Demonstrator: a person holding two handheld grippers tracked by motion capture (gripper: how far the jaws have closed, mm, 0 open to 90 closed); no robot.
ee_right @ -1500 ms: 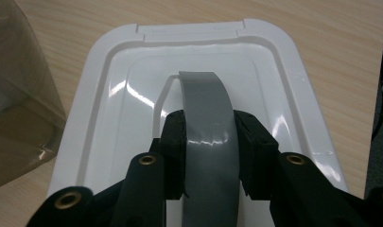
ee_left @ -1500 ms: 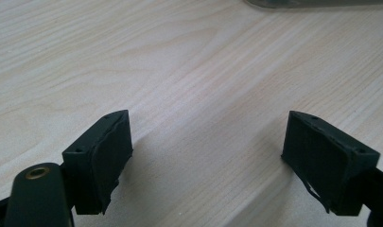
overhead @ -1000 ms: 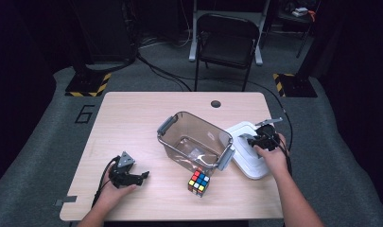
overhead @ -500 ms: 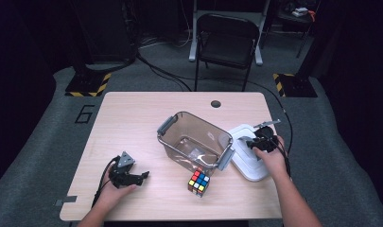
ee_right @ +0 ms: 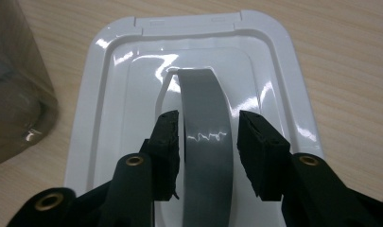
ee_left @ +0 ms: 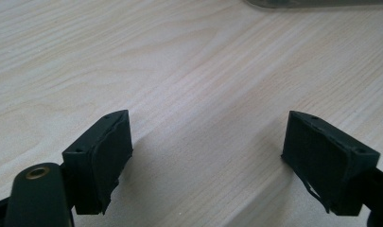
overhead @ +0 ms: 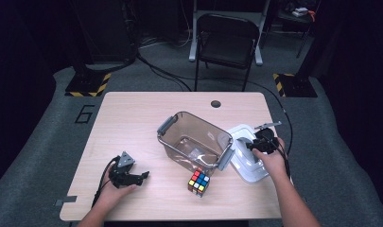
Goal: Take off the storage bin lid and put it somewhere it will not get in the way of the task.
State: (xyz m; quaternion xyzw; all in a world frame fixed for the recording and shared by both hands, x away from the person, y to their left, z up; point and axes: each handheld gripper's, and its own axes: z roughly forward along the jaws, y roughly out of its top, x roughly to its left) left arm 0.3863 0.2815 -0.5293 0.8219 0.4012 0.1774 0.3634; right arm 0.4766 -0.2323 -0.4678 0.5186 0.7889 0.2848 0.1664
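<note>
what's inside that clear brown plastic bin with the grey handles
Through the clear brown plastic bin only its bare floor with bright glints shows; nothing plainly lies inside. The near-right corner is blurred behind its wall. Its white lid lies beside it.

the lid's (ee_right: 118,85) near end is cut off, and the bin's (overhead: 194,137) contents seem too blurred to tell.

Lid (ee_right: 132,94) glossy white plastic, grey handle (ee_right: 205,142) smooth; bin (overhead: 194,142) clear smoky plastic; table (ee_left: 203,71) matt pale wood grain; pads (ee_left: 108,156) matt black.
</note>
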